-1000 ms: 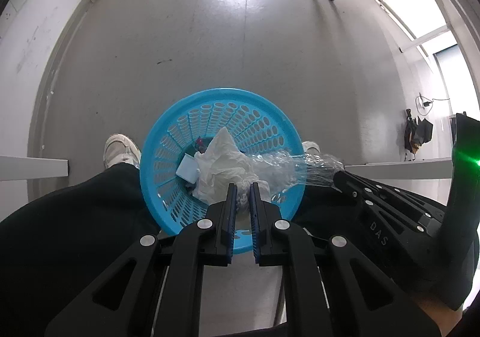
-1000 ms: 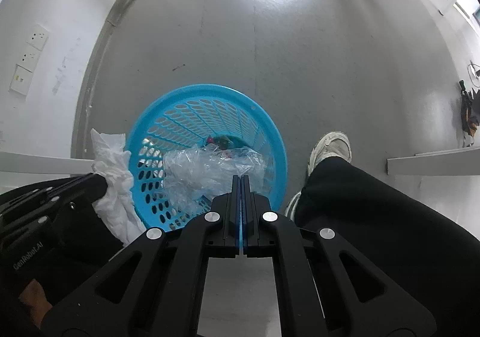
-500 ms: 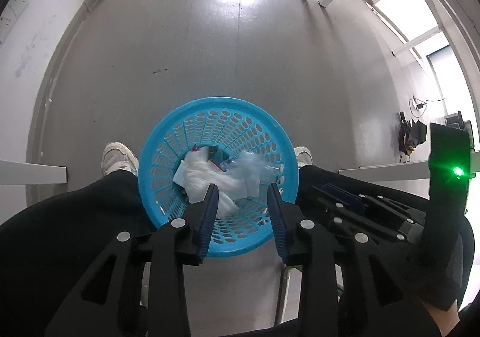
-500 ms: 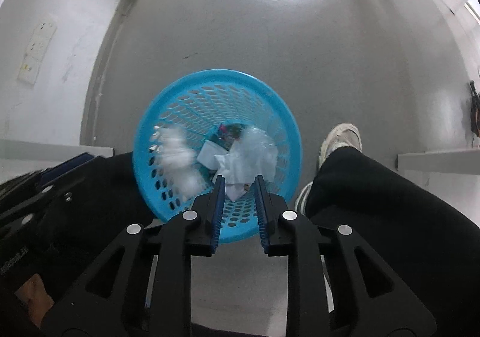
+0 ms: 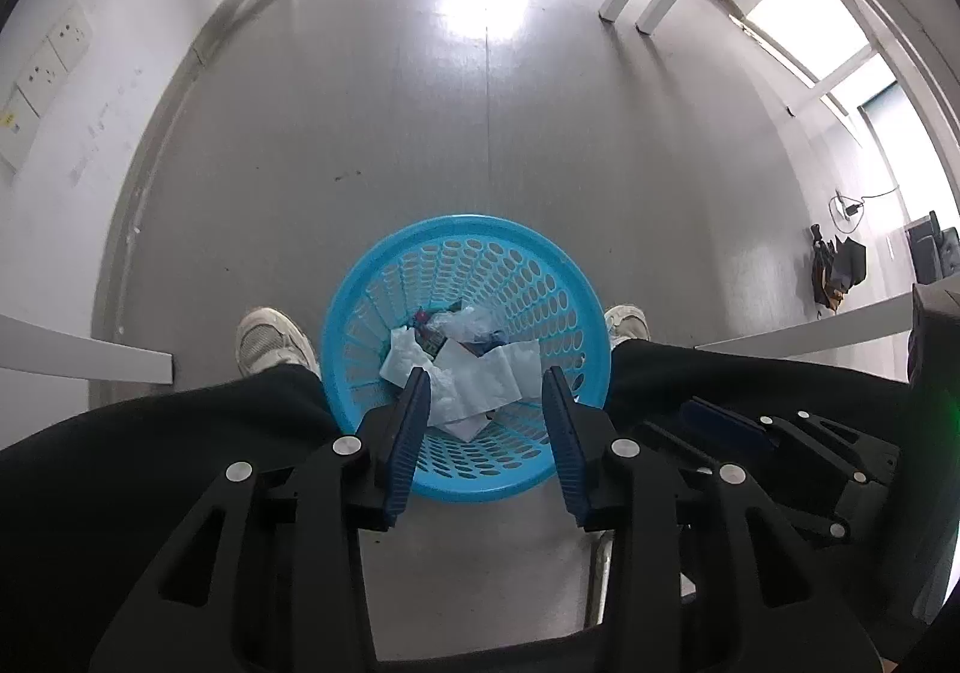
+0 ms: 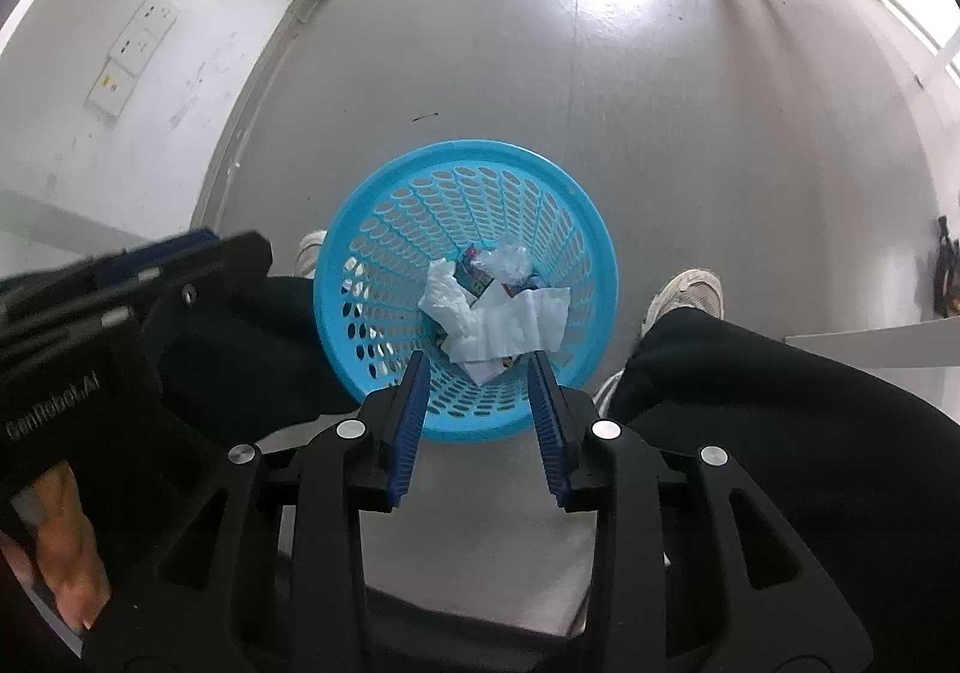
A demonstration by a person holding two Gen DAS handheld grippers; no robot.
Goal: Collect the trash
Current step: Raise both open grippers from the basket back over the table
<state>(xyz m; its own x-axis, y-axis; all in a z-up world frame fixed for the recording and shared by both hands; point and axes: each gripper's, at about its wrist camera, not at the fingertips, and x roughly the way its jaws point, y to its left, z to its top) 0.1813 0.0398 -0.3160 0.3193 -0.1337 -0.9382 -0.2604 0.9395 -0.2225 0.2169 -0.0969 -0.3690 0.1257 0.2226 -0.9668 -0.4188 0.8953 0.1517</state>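
Nearest, the left gripper (image 5: 486,415) and right gripper (image 6: 477,391) are held pointing down over the blue basket (image 5: 360,307), jaws moderately apart, opening, nothing between them, presumably for dropping. Farther down, the crumpled tissue (image 6: 498,322) and clear plastic wrap (image 6: 507,260) are seen lying inside it.

I am looking steeply down through both wrist cameras, each riding behind its own fingers, high above the blue basket (image 5: 384,301) (image 6: 600,229) on the grey floor (image 5: 420,133) (image 6: 690,103). Both views are sharing that basket, the paper trash (image 5: 480,385) (image 6: 504,325) inside, and my legs (image 5: 150,445) (image 6: 810,421) flanking it.
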